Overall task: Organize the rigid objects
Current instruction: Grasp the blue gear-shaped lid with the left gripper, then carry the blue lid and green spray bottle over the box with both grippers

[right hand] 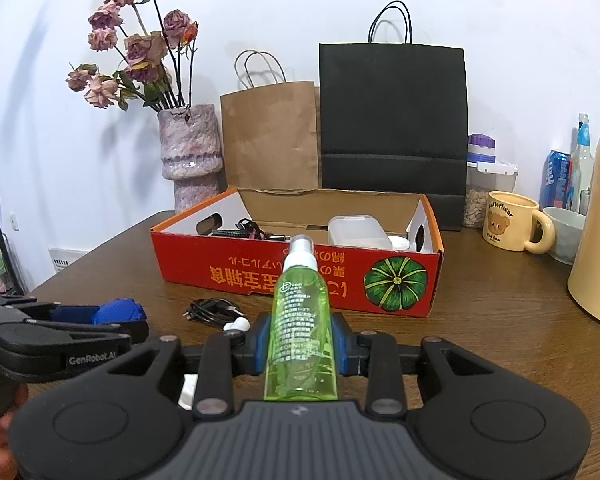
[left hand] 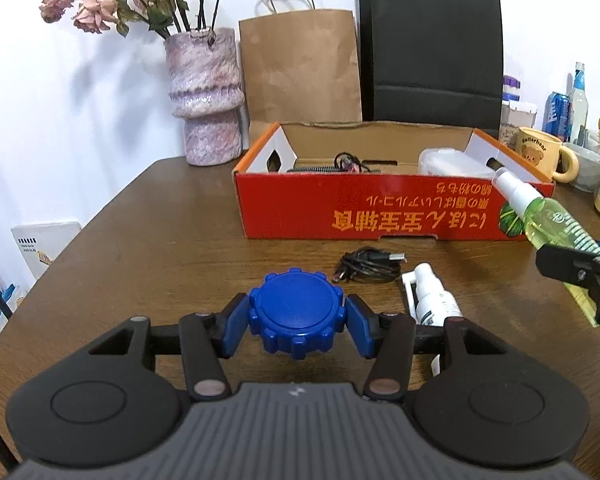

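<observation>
Rigid objects sit partly on the wooden table (left hand: pixel 148 232) and partly in the red cardboard box (left hand: pixel 380 212), which stands open toward the back of the table in front of a brown paper bag (left hand: pixel 300 64) and a black paper bag (left hand: pixel 432 52).

Left gripper (left hand: pixel 296 318): jaws closed on the blue gear-shaped disc (left hand: pixel 296 314), blue pads pressing its left and right edges. Disc is low over the table, near side of the box. In the right wrist view the same disc (right hand: pixel 118 310) shows at the left, held in the left gripper.

Right gripper (right hand: pixel 300 344): jaws clamped on the green spray bottle (right hand: pixel 300 328), pads on either side of its body, white nozzle pointing forward toward the box front. From the left wrist view the bottle (left hand: pixel 548 216) is tilted, nozzle end overlapping the box's right front corner; cannot tell whether it touches the box.

On the table between grippers and box: coiled black USB cable (left hand: pixel 370 266), and just right of it a small white spray bottle (left hand: pixel 432 300) lying on its side.

Inside the box: tangle of dark cables (right hand: pixel 248 230) at the left, clear plastic container (right hand: pixel 356 232) at the right.

Background: pink vase (left hand: pixel 206 96) with dried roses left of the box; yellow bear mug (right hand: pixel 512 220) to its right.
</observation>
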### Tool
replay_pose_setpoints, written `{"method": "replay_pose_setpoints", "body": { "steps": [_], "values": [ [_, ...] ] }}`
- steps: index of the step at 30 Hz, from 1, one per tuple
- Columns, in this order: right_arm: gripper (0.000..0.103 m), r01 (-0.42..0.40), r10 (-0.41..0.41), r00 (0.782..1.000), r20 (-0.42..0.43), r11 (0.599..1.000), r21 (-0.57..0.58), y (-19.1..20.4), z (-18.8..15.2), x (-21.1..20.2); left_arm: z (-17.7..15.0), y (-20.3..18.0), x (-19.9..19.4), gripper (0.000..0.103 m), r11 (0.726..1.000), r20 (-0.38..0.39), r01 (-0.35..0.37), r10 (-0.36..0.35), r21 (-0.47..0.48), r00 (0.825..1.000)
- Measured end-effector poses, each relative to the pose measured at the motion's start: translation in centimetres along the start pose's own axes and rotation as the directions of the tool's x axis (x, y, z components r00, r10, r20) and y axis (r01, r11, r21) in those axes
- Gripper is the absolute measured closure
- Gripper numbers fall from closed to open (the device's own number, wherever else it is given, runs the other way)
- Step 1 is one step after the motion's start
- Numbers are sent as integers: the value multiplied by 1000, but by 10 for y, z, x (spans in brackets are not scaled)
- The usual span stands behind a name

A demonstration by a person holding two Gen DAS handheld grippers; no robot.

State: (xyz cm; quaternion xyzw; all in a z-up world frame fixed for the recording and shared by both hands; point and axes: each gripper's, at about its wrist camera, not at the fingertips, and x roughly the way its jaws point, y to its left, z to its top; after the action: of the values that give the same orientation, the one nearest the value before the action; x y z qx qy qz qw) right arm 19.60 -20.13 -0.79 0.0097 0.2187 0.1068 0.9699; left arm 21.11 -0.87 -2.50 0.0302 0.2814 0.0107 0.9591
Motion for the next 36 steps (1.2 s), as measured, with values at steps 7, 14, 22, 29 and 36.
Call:
{"method": "replay_pose_setpoints", "body": {
  "steps": [7,14,22,29,36],
  "values": [
    [73,-2,2,1000,13,1000,-8,2,2,-3,8,-3,-9,49,1000,24,-3,3,0,1000],
    [73,7,-7,999,45,1000,-8,1,13,-5,23,-8,-17,49,1000,61,9,-9,-4,998],
    [73,18,-17,997,78,1000,-6,0,29,-3,45,-14,-20,49,1000,98,15,-14,-14,995],
    [73,24,-24,993,114,1000,0,1,44,2,63,-17,-20,49,999,137,7,-1,-44,991],
    [73,31,-33,990,136,999,11,-1,57,14,81,-16,-17,49,997,173,4,8,-71,985]
  ]
}}
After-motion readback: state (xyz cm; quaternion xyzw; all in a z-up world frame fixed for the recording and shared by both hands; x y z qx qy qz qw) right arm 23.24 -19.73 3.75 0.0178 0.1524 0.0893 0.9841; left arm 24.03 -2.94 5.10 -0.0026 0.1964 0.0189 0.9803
